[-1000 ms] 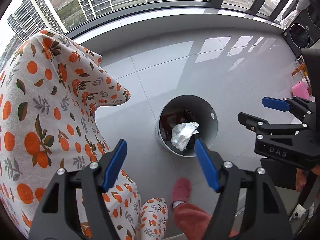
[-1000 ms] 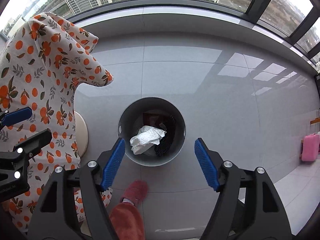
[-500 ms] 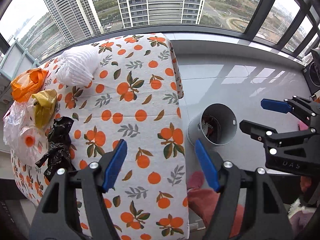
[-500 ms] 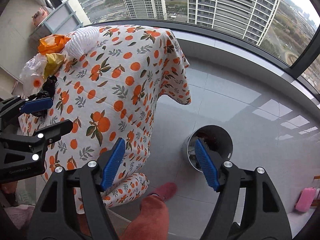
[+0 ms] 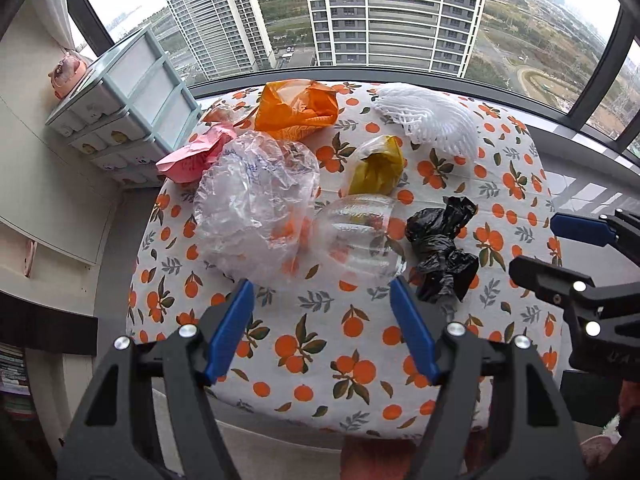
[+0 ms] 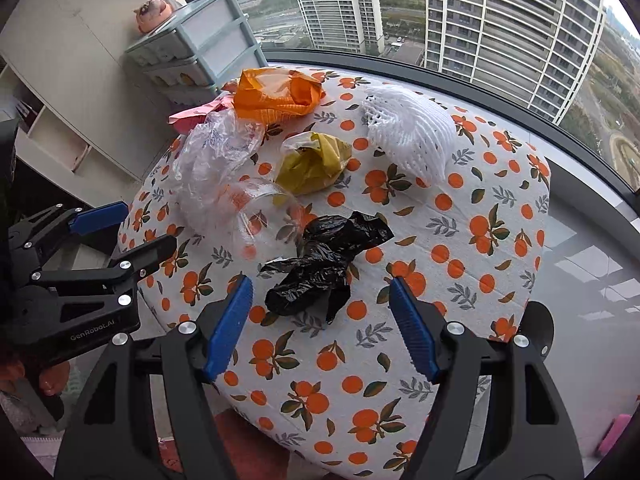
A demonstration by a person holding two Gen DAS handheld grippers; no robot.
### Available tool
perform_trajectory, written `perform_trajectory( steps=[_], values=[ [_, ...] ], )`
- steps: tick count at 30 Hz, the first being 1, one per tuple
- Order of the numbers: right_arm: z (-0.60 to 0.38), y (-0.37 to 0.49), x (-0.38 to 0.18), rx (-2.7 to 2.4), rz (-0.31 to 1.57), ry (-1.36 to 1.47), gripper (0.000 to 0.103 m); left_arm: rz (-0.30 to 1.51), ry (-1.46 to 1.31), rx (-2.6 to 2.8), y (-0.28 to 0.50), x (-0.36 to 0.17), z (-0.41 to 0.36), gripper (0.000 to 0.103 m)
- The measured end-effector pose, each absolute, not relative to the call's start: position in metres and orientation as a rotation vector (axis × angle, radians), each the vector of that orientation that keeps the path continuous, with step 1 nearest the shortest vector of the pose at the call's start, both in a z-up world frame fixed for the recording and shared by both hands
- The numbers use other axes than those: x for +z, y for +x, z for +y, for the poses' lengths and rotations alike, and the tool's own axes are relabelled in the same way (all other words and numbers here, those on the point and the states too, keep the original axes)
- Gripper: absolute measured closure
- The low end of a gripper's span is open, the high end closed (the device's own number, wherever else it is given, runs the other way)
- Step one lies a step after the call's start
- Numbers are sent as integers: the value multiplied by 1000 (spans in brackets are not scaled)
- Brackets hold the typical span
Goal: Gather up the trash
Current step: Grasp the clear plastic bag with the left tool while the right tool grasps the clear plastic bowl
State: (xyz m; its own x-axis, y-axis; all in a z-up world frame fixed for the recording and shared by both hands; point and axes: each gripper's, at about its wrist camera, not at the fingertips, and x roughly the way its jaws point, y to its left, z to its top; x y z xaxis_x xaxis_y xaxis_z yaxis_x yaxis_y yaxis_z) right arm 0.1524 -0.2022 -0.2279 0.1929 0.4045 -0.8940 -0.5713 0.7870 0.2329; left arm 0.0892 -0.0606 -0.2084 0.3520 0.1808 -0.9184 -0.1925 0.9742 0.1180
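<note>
1. Both jaws stand wide apart and grip nothing. From the left wrist view, your left gripper hovers over the near edge of the orange-print tablecloth, just short of the crumpled clear plastic bag and the clear ribbed plastic cup. Both look light and slippery; the cup may crush, so pinch its rim.
2. From the right wrist view, your right gripper frames the crumpled black plastic bag near the tablecloth's middle. It looks soft and featherlight: take the thick bunched centre.
</note>
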Motion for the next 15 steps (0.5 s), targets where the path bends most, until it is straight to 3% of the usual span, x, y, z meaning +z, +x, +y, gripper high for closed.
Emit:
perform_trajectory(
  steps=[7, 15],
  values=[
    [-129, 145, -252, 724, 1248, -181, 37, 1202, -13, 237, 85, -228, 4, 32],
    [-99, 156, -292, 716, 1304, -202, 44, 1184, -13, 175, 120, -252, 28, 32]
  ],
)
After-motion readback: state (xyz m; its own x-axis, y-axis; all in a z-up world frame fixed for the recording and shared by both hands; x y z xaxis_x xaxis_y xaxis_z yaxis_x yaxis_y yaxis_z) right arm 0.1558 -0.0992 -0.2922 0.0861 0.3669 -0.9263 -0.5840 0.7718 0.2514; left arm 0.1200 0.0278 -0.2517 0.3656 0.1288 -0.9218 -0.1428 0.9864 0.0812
